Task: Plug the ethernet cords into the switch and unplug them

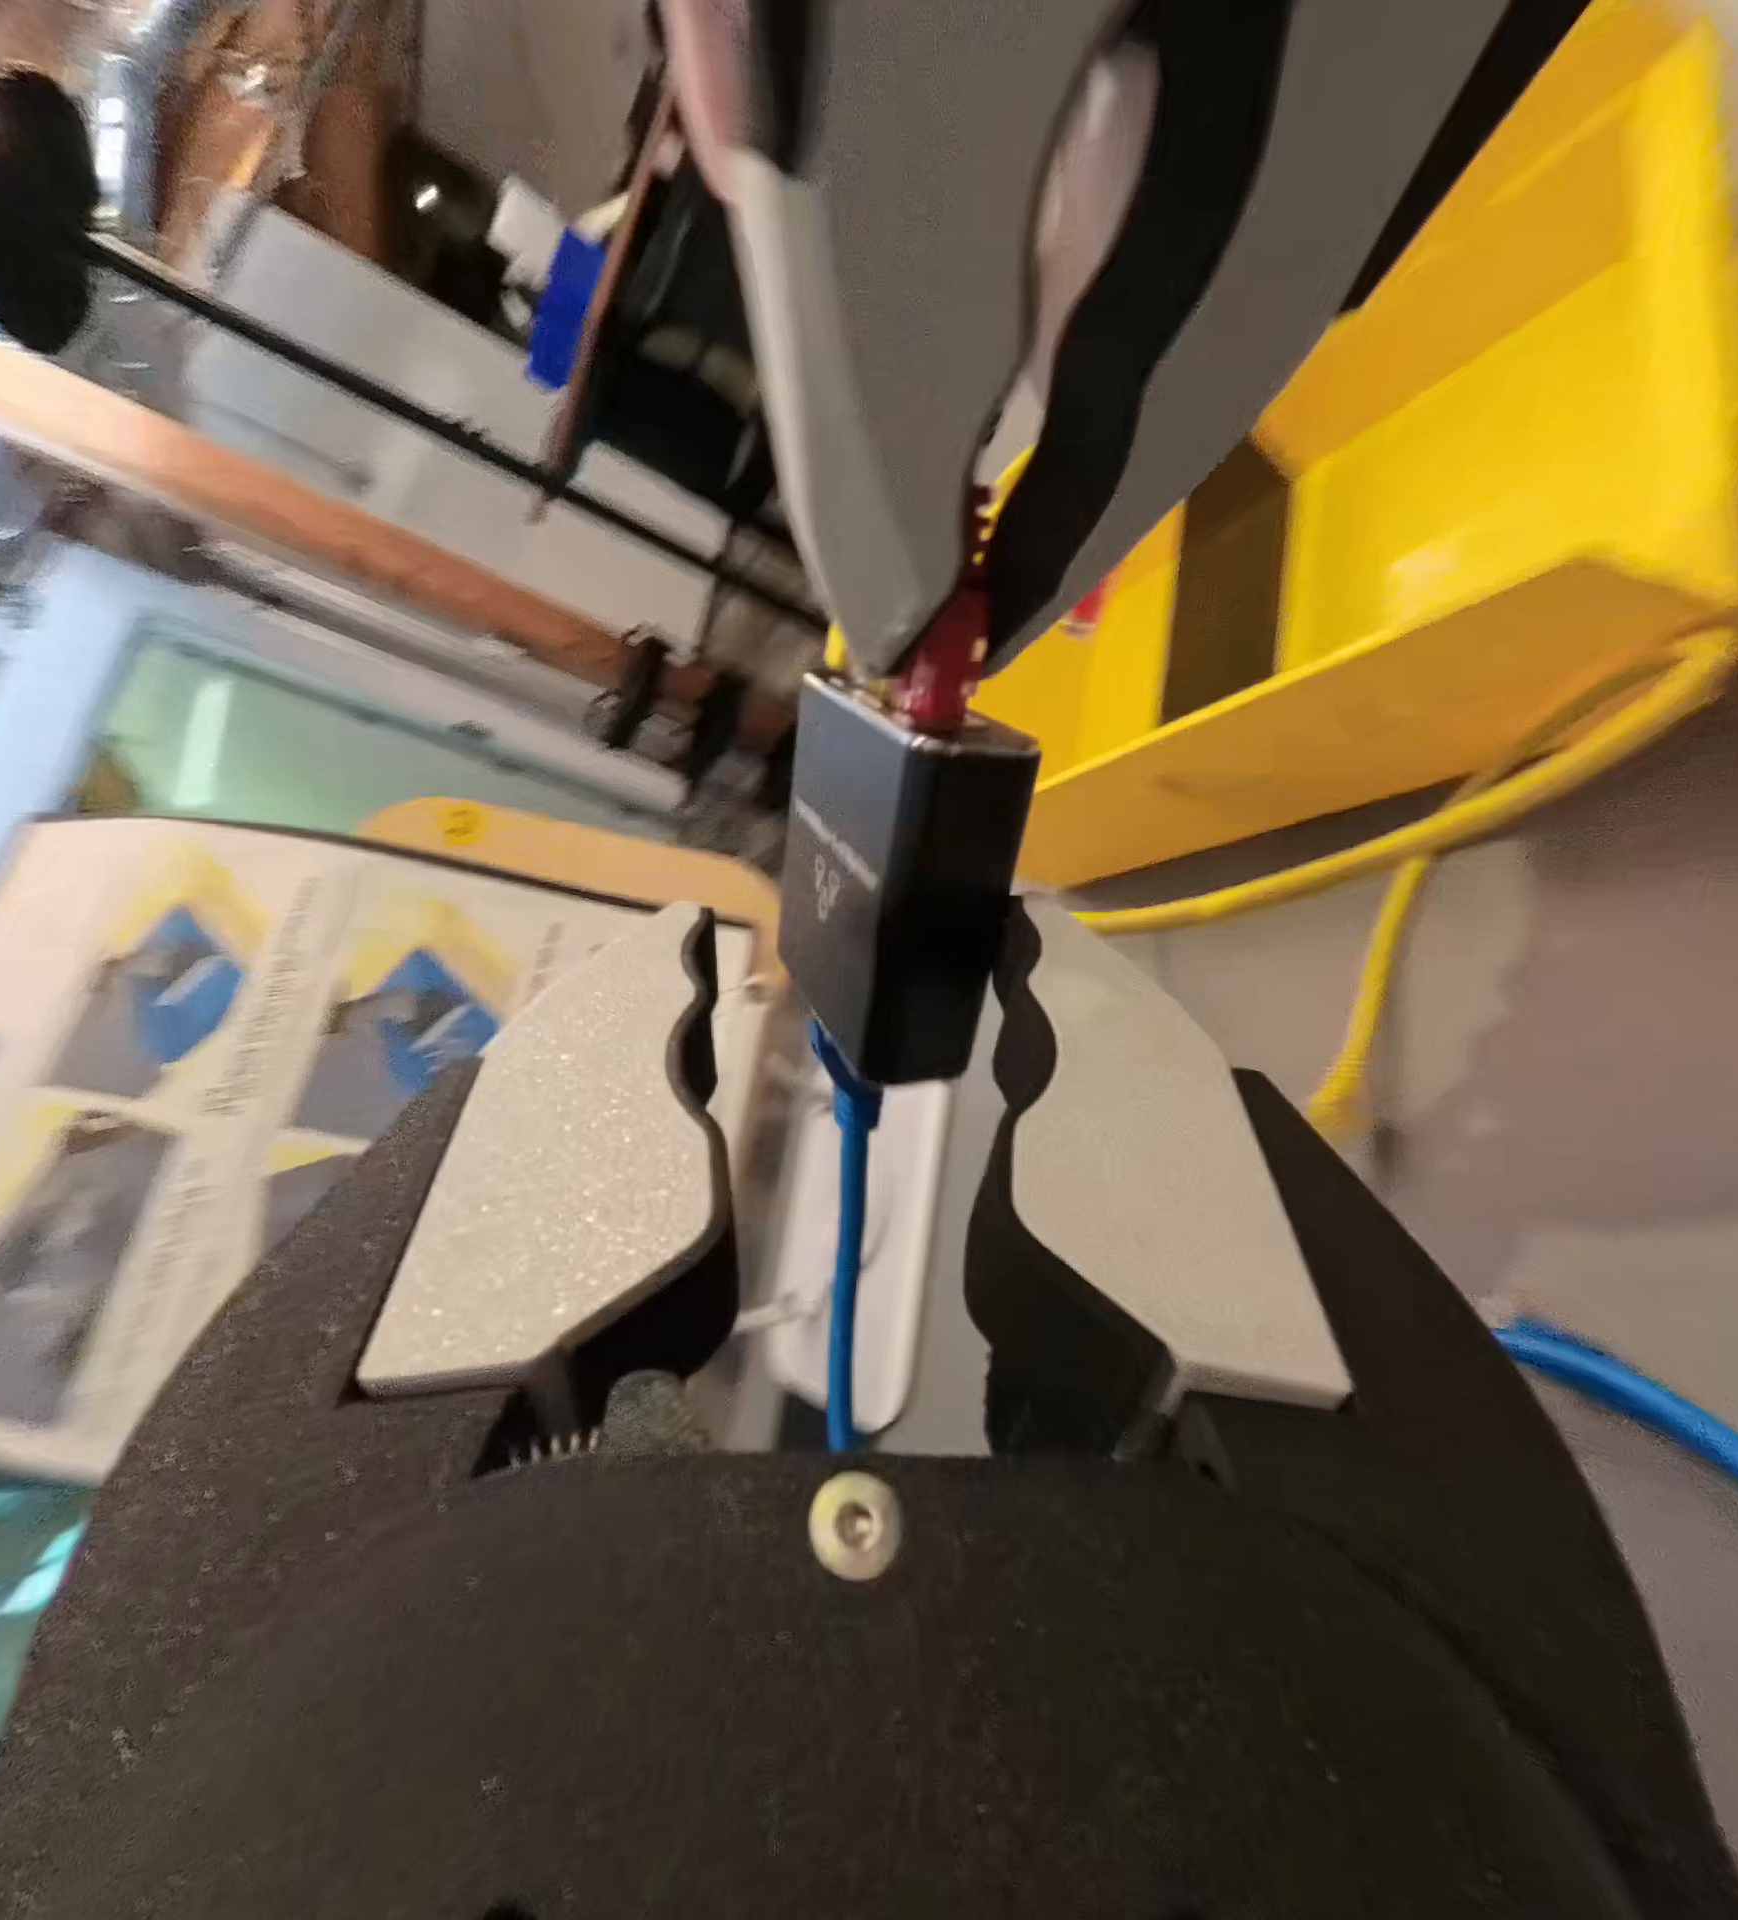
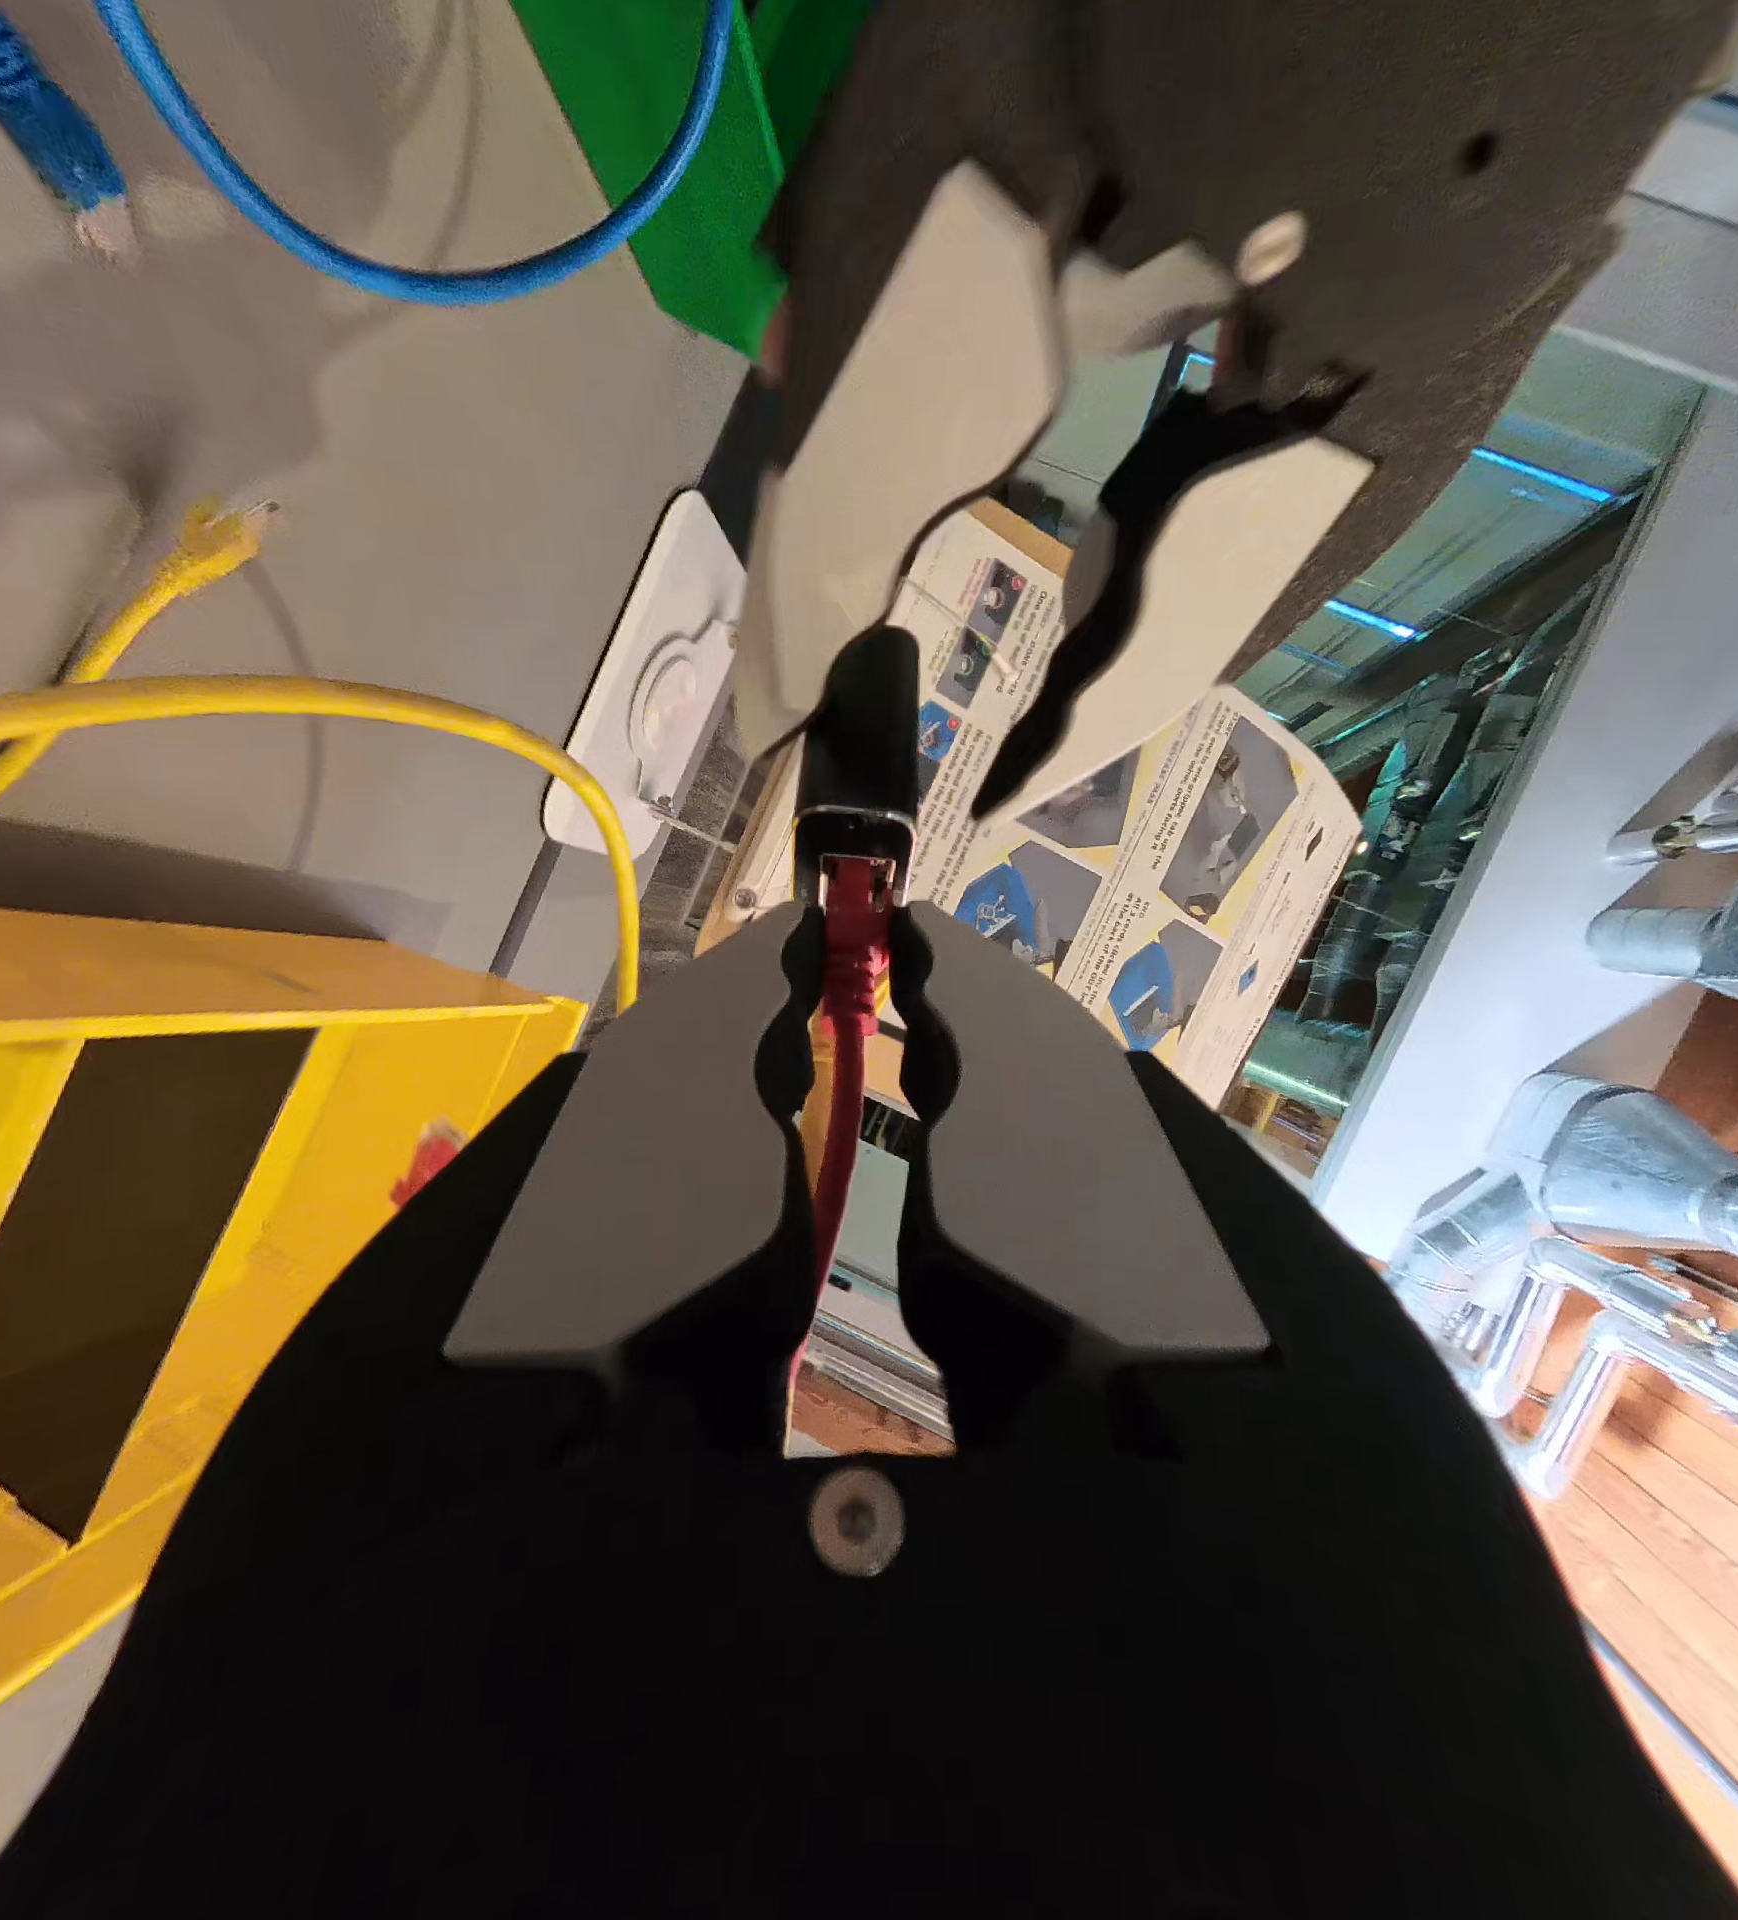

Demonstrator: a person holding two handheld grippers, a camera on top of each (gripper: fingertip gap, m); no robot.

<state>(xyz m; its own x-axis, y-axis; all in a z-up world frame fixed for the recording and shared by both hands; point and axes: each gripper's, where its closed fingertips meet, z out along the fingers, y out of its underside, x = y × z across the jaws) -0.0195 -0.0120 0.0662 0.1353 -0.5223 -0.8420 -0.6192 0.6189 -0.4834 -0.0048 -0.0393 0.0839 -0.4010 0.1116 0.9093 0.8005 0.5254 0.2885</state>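
Note:
A small black switch [image 1: 886, 894] hangs in the air between my two grippers. A red ethernet cord [image 1: 932, 665] is plugged into its far end and a blue cord [image 1: 849, 1247] into its near end. My left gripper [image 1: 860, 935] straddles the switch: the right finger touches it and a gap shows at the left finger. My right gripper [image 2: 857, 930] is shut on the red cord's [image 2: 844, 1091] plug boot, right at the switch [image 2: 860, 748]. The right gripper also shows in the left wrist view [image 1: 938, 649], and the left gripper in the right wrist view [image 2: 886, 769].
A yellow bin [image 2: 169, 1039] stands to one side, with a loose yellow cord [image 2: 325, 696] looping over it. A green bin [image 2: 678, 156] and a loose blue cord [image 2: 377, 260] lie on the grey table. A printed instruction sheet [image 2: 1156, 831] and a white plate [image 2: 647, 675] lie behind the switch.

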